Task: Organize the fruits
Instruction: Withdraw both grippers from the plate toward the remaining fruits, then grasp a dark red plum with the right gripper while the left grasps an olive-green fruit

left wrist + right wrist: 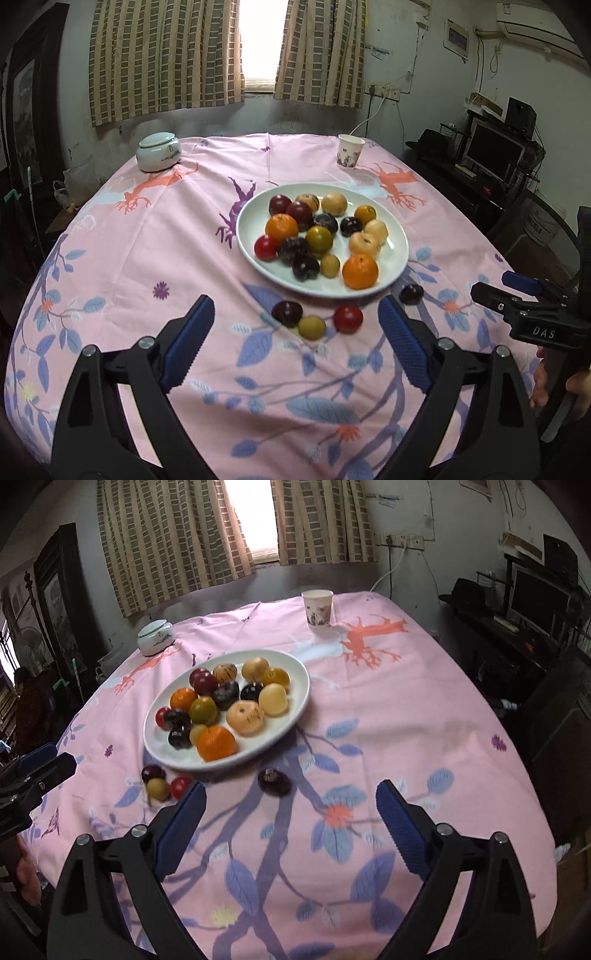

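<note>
Four loose fruits lie nearest the lenses on the pink floral tablecloth (147,240), just short of the white plate (400,240): a dark plum (287,314), a yellow-green fruit (312,327) and a red fruit (348,318) clustered and touching, and a second dark plum (274,782) apart from them, below the plate's near rim. Each looks small, round, smooth-skinned and light, likely to roll or squirt out of a pinch, and soft enough to bruise; a gentle grip across the widest middle, pads on opposite sides, seems the safest hold. Plums show glossy purple-black skin; the red one shines; the yellow-green one is dull. The left gripper (295,332) hangs with its jaws spread wide and empty, the cluster of three framed between its blue ribbed pads but untouched. The right gripper (291,816) likewise stands wide and empty, the lone plum just ahead of its fingers. On the plate sit oranges, pale yellow fruit, plums and red fruit, packed close. Farther back stand a lidded ceramic jar (158,152) and a paper cup (350,151), before checked curtains (166,55).
</note>
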